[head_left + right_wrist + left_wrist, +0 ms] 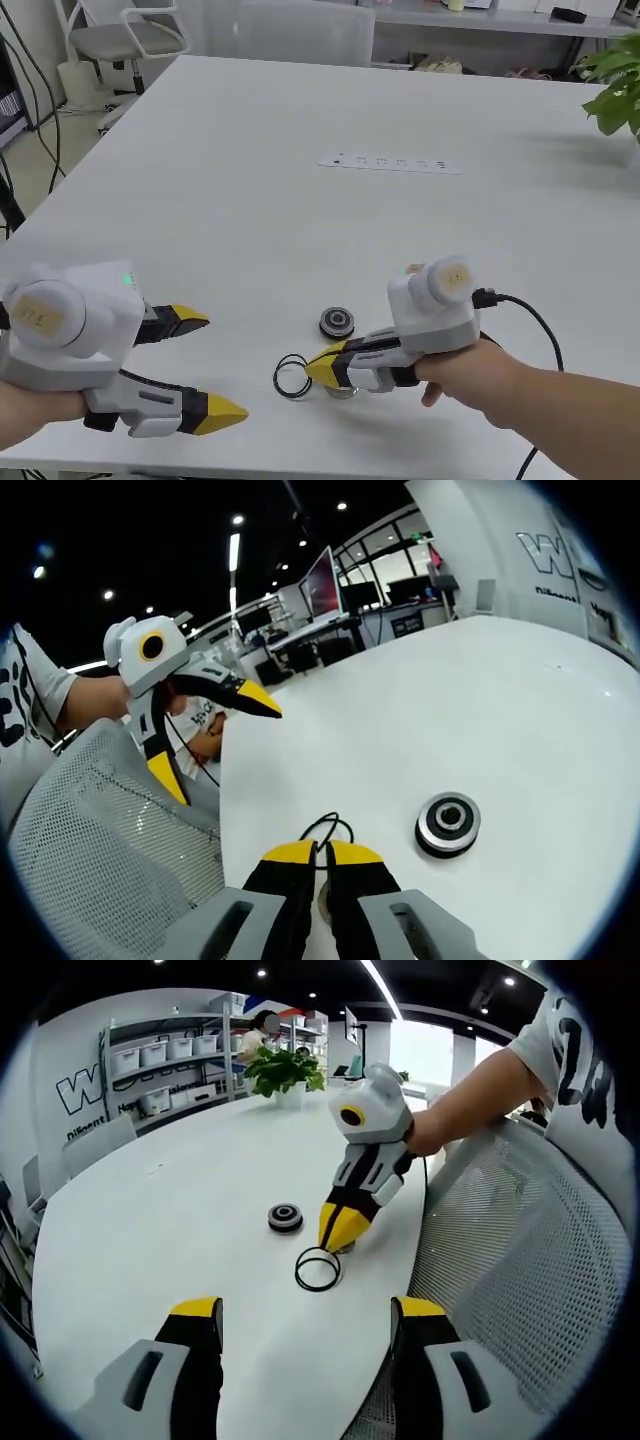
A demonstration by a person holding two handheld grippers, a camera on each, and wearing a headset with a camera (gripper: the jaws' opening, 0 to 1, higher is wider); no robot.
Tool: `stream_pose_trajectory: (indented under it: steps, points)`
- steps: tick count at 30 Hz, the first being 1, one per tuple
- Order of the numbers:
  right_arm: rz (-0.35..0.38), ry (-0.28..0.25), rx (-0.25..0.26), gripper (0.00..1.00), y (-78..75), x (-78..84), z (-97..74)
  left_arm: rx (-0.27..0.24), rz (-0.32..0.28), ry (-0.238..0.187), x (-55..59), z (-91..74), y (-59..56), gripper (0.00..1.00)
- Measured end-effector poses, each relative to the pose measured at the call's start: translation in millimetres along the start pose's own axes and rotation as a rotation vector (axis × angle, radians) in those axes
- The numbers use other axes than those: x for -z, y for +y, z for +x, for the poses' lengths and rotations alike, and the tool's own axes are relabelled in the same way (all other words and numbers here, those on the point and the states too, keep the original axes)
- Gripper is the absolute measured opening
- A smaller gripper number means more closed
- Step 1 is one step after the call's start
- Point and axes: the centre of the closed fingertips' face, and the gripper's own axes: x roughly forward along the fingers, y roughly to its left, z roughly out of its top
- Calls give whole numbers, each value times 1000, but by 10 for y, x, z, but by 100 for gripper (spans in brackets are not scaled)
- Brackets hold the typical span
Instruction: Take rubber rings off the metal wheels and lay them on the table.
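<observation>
A black rubber ring (291, 378) lies flat on the white table (300, 200), also in the left gripper view (317, 1269) and the right gripper view (330, 828). My right gripper (322, 368) is shut, its yellow tips touching the ring's edge, and a bare metal wheel (342, 392) sits under its jaws. A second metal wheel (337, 322) with its black ring on stands just beyond (448, 823) (285, 1217). My left gripper (207, 365) hangs open at the near left edge, apart from the ring, nothing between its jaws (310, 1310).
A strip of printed marks (392, 163) lies mid-table. A potted plant (615, 85) stands at the far right edge. A mesh office chair (500, 1260) sits close to the table's near edge. The right gripper's black cable (535, 325) trails off to the right.
</observation>
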Motion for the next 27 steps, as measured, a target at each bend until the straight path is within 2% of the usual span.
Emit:
stream_pose_trajectory:
  steps: [13,27]
  points:
    - [-25,-2,7,14,-6,-11,7,5,-2,4,4,7,-9,66]
    - [-80,-10,-15,30,54,-30,38,14,0,8,-16,30,-25,66]
